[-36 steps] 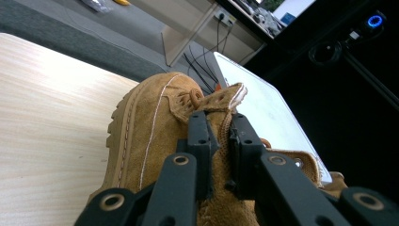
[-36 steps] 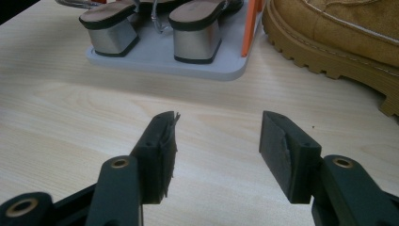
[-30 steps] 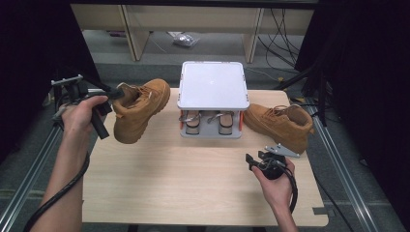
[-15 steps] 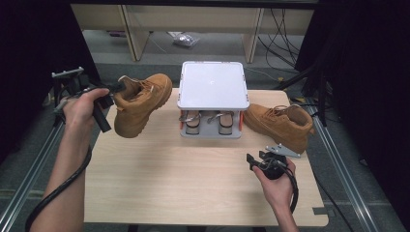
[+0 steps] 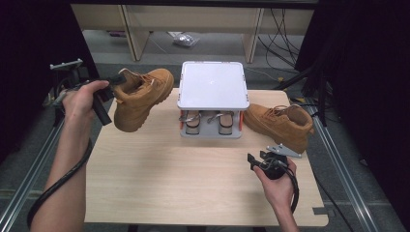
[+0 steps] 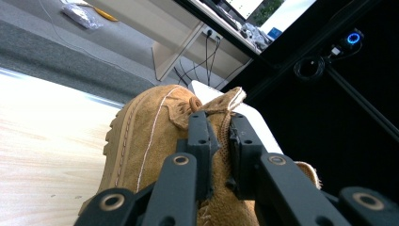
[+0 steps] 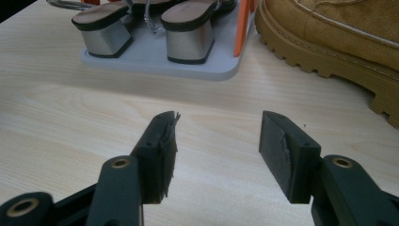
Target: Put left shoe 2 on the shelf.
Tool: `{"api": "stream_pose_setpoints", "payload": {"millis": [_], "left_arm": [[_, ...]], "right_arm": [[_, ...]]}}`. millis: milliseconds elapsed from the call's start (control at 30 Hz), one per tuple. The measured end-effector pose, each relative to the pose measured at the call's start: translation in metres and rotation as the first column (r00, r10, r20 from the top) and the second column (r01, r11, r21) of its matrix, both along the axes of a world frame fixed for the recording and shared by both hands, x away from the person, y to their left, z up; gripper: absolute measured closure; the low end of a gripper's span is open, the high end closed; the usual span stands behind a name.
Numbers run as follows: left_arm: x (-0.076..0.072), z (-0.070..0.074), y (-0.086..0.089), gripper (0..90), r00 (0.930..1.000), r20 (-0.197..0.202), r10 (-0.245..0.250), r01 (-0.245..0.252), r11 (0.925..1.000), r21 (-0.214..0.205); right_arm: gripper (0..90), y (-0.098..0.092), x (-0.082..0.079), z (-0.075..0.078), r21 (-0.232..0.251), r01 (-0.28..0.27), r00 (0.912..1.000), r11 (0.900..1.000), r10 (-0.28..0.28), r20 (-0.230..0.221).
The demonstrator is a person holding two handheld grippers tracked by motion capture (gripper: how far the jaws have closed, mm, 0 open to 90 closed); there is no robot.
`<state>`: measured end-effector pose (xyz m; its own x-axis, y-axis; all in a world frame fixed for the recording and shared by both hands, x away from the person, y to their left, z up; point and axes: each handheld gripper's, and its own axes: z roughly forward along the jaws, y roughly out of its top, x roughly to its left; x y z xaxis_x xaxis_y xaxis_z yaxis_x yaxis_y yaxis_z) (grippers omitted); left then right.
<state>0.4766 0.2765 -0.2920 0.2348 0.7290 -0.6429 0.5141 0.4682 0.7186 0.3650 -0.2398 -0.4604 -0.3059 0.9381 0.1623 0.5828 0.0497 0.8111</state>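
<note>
1. Your left gripper (image 5: 113, 82) is clenched on the collar of the tan boot (image 5: 140, 96); in the left gripper view both black jaws pinch the suede rim at the boot's opening (image 6: 221, 127), with the toe pointing away past them.

2. That boot hangs in the air over the table's far left corner, heel end at your jaws, toe tilted toward the white rack. Against the frame a second ago it sits higher and a little farther from you: then its sole hung low over the wood near the left edge, now the whole boot has lifted and its toe comes near the rack's lid.

3. Your left hand (image 5: 82, 99) has risen with it and stays beyond the table's left edge, cable trailing down along your forearm.

4. Your right gripper (image 5: 256, 162) stands released, jaws wide apart with nothing but bare wood between them, as the right gripper view shows (image 7: 216, 146). It rests low near the table's right edge, toward your side, and has not shifted since the earlier frames.

5. The second tan boot (image 5: 280, 123) stands on its sole at the right edge, just beside the rack and just beyond your right gripper, unmoved.

6. The white shoe rack (image 5: 212, 84) sits at the middle of the far edge, its flat lid on top and a pair of block-heeled sandals (image 5: 208, 121) on its lower shelf, heels toward you; all as before.

7. The wooden table (image 5: 169, 183) is otherwise unchanged.
</note>
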Motion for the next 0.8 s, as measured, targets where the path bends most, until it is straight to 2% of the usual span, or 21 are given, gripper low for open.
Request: {"api": "stream_pose_setpoints", "payload": {"millis": [100,267,467,667,800], "left_arm": [[0.001,0.003,-0.002,81.1,1.0,0.004,-0.003,0.003,0.9999,0.013],[0.005,0.006,-0.003,81.1,1.0,0.001,-0.005,0.005,0.9999,0.012],[0.008,0.011,-0.006,81.1,1.0,0.003,-0.007,0.007,0.9999,-0.009],[0.011,0.019,-0.01,81.2,0.9998,0.018,-0.009,0.009,1.0,-0.002],[0.013,0.023,-0.013,81.2,0.9997,0.025,-0.003,0.004,0.9998,-0.017]], "right_arm": [[47.3,0.0,0.0,0.0,-0.002,0.0,1.0,1.0,0.0,0.0],[47.3,0.0,0.0,0.0,0.001,0.001,1.0,1.0,-0.001,0.0],[47.3,0.0,0.0,0.0,0.003,0.005,1.0,1.0,-0.005,-0.001],[47.3,-0.001,0.0,-0.001,0.002,0.008,1.0,1.0,-0.008,-0.002],[47.2,-0.001,0.0,0.0,-0.004,0.018,0.9998,0.9998,-0.018,-0.001]]}}
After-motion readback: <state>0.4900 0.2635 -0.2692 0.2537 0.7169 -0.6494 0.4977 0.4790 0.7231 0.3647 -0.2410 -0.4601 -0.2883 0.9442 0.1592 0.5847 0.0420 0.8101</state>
